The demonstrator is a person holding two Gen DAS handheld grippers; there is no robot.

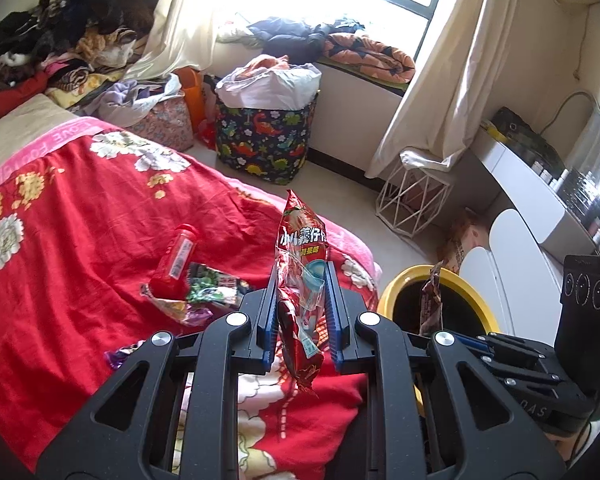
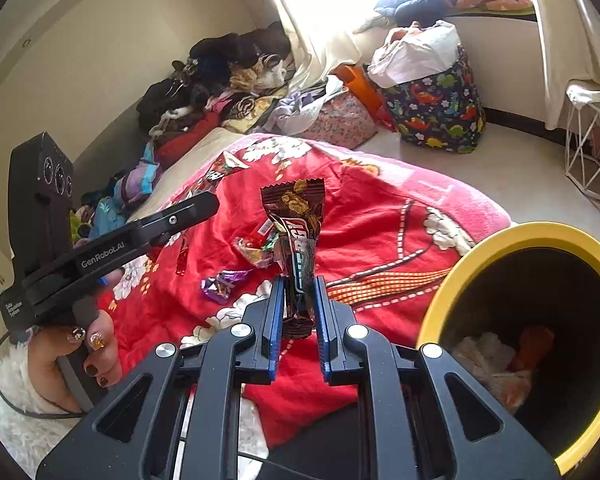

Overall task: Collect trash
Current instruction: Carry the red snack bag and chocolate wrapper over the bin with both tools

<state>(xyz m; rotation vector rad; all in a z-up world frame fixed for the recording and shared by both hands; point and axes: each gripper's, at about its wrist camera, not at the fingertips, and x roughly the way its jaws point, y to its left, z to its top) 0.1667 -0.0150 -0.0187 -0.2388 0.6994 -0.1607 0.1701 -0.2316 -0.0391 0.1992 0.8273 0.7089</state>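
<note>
My left gripper (image 1: 300,288) is shut on a red snack wrapper (image 1: 300,256) and holds it upright above the red flowered blanket (image 1: 80,208). My right gripper (image 2: 297,298) is shut on a brown candy-bar wrapper (image 2: 298,232), also upright over the blanket. The yellow-rimmed black bin (image 2: 516,240) stands to the right of both grippers, with paper trash inside; in the left wrist view the bin (image 1: 392,292) shows the brown wrapper (image 1: 430,300) over its rim. A red bottle (image 1: 176,264) and loose wrappers (image 1: 204,292) lie on the blanket; more wrappers (image 2: 224,284) show in the right wrist view.
A dinosaur-print basket (image 1: 264,136) stands on the floor by the window. A white wire stool (image 1: 412,200) and a white desk (image 1: 532,184) are at the right. Piled clothes (image 1: 52,48) cover the bed's far end.
</note>
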